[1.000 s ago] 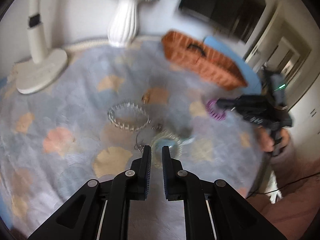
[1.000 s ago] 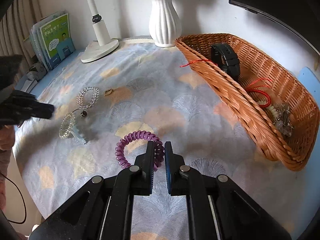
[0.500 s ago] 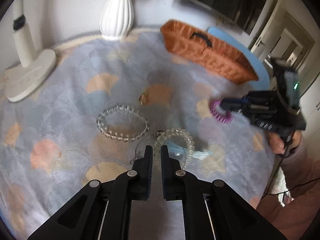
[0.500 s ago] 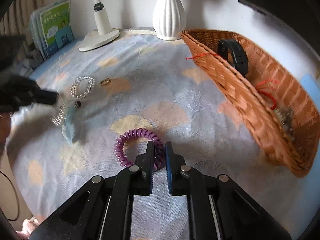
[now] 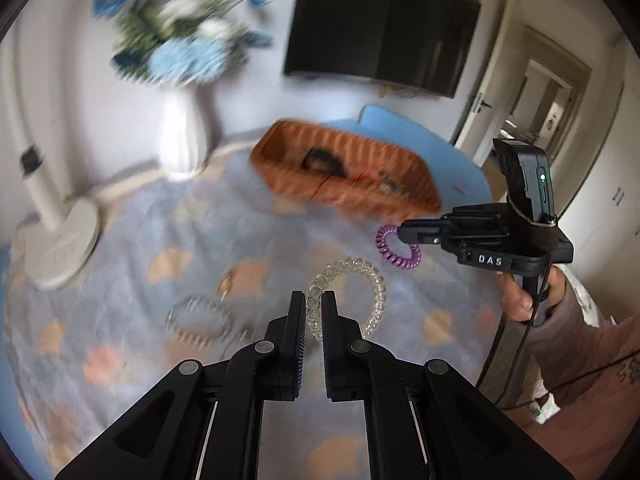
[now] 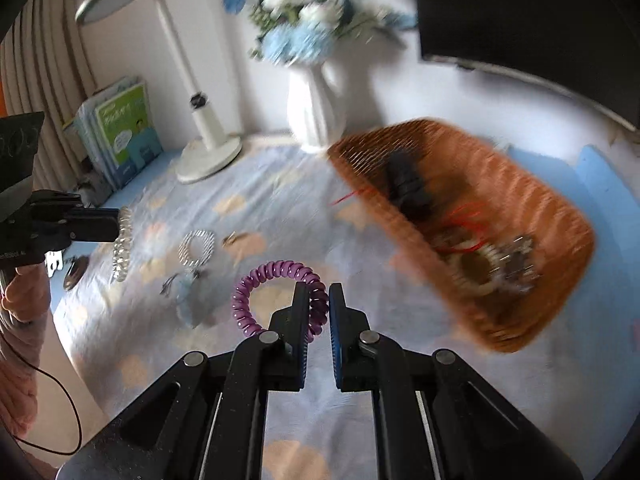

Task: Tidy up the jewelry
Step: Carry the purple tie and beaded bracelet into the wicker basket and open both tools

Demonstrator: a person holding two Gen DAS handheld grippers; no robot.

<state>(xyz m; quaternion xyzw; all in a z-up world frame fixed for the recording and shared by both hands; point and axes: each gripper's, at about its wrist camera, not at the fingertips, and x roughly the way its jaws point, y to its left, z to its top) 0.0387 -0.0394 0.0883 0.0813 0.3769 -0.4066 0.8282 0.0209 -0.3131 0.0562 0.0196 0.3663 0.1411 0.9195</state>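
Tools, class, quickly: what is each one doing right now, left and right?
Left tool: closed on the clear coil bracelet, lifted off the cloth.
Right tool: closed on the purple coil bracelet, also lifted.

White walls with a dark wall-mounted screen, open doorway at right, beige curtain at left, table under a blue shell-print cloth, white desk lamp, white flower vase, books, daylight.
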